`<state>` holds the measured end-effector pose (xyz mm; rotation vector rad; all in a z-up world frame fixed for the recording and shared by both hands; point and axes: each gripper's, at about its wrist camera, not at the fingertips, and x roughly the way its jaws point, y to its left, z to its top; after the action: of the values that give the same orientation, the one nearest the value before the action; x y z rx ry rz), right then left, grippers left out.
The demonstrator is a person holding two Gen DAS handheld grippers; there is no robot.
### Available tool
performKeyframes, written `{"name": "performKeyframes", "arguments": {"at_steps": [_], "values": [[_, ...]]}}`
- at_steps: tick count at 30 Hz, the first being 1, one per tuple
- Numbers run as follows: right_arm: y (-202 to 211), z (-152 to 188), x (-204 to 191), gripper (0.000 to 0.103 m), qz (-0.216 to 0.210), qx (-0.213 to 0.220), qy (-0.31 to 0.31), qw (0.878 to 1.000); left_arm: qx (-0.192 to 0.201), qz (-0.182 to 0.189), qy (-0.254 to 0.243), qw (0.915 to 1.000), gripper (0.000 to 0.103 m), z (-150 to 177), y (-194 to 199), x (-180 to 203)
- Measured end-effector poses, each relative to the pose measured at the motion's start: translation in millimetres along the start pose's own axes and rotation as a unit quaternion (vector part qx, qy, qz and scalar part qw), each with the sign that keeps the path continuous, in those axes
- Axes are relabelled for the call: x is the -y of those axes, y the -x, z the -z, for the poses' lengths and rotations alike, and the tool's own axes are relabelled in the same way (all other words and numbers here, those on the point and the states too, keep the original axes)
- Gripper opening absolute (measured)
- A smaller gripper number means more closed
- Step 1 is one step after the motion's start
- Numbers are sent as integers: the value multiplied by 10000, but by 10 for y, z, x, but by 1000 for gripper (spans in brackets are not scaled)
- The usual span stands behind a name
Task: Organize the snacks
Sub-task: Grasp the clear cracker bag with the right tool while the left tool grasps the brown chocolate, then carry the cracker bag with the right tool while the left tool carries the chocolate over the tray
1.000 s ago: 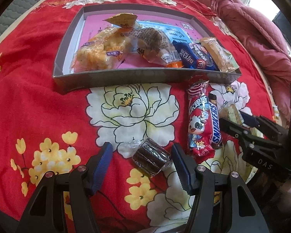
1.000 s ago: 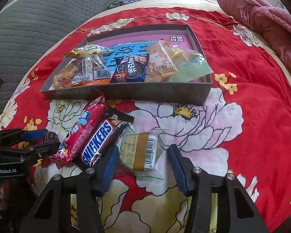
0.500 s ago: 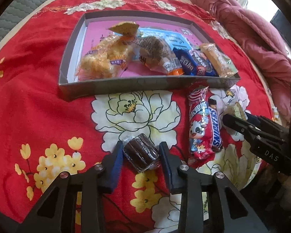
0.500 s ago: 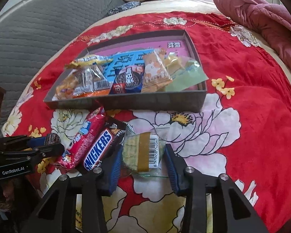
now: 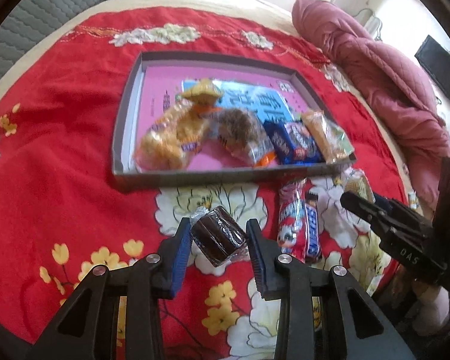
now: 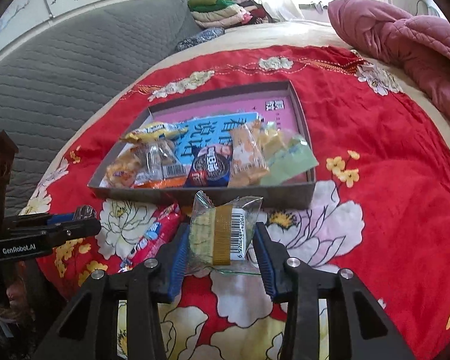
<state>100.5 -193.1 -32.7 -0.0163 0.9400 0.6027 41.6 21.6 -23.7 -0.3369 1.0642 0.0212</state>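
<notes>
My left gripper [image 5: 218,235] is shut on a dark chocolate cake in clear wrap [image 5: 217,238] and holds it above the red cloth. My right gripper [image 6: 220,240] is shut on a clear-wrapped yellow cracker pack with a barcode [image 6: 222,234], lifted in front of the box. The grey box with a pink floor [image 5: 129,114] holds several snacks [image 5: 177,138]; it also shows in the right wrist view [image 6: 300,105]. A red candy bar [image 5: 291,219] and a Snickers bar [image 5: 312,228] lie on the cloth right of my left gripper.
The red flowered cloth [image 5: 60,150] covers a bed. A pink quilt [image 5: 375,69] is bunched at the right. A grey quilted headboard [image 6: 60,60] stands at the left, with folded clothes [image 6: 222,9] behind.
Both grippers closed on their snacks and lifted them off the cloth. The views rose and pulled back from the box.
</notes>
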Motion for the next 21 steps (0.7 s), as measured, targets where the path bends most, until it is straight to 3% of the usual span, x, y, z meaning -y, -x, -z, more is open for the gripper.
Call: {"name": "performKeyframes", "arguments": {"at_steps": [12,21], "values": [[28,-244,213,42,-25,471,-204,9987,354,-186,178,9990,38,-386,-65,-55],[-50,-433,358,42,17,637,-277,9976,381,-366,250,9983,38,-578,-249,-90]]}}
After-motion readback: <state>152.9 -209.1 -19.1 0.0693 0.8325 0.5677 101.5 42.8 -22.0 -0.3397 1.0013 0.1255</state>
